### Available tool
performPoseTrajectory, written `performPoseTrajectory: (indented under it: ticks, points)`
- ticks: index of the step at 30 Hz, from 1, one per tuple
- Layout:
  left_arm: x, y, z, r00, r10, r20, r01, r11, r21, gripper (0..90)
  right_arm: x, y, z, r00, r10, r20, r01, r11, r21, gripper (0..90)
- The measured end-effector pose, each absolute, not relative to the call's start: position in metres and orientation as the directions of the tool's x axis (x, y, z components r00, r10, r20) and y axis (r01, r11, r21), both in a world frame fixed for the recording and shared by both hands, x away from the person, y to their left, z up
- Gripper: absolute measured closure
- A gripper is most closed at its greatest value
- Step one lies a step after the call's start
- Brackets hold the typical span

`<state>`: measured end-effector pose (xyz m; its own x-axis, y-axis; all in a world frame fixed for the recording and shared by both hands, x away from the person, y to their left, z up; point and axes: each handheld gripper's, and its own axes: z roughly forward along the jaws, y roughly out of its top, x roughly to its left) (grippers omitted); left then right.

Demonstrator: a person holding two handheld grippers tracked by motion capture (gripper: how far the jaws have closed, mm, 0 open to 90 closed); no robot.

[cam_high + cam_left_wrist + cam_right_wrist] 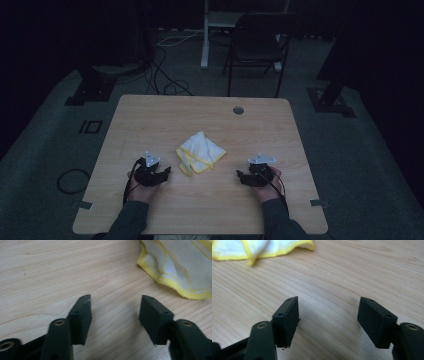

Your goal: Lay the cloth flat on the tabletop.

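Nearest the lens in the left gripper view, two black jaws of the left gripper [115,303] spread wide, nothing between them but bare wood grain, clear of the cloth [180,265] lying just ahead and to the right. Same in the right gripper view: right gripper [328,306] gaping wide, empty, over the table [362,270], cloth [259,248] ahead toward the upper left, not touched. From the high view: two grippers, left gripper [167,171] and right gripper [239,175], one in each hand, resting low on the near part of the table [150,120], jaws turned inward toward each other. One cloth [201,152], white with yellow edging, crumpled in a loose heap near the table's middle, between the two grippers, closer to the left one, apart from both. One round hole [238,110] near the far edge. Beyond the table, one dark folding chair [257,45], loose cables [165,75] on the grey floor. Nothing lying between either gripper and the cloth.
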<state>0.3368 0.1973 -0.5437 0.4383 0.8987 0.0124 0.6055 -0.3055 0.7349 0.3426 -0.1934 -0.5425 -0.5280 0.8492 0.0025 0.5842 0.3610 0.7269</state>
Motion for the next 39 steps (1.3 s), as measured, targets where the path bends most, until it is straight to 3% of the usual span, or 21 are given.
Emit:
performPoseTrajectory:
  ticks: [5, 22, 39]
  points:
    - [0.336, 0.201, -0.542, 0.435, 0.9, -0.018, 0.618, -0.284, 0.733, 48.9, 0.339, -0.191, -0.537, -0.538, 0.843, -0.005, 0.562, 0.364, 0.743, 38.0]
    - [0.324, 0.183, -0.525, 0.513, 0.858, 0.003, 0.555, -0.335, 0.761, 50.0, 0.336, -0.181, -0.519, -0.566, 0.824, -0.035, 0.493, 0.372, 0.787, 57.7]
    - [0.313, 0.153, -0.519, 0.591, 0.806, 0.019, 0.507, -0.389, 0.769, 49.8, 0.339, -0.154, -0.516, -0.616, 0.787, -0.04, 0.456, 0.397, 0.797, 65.1]
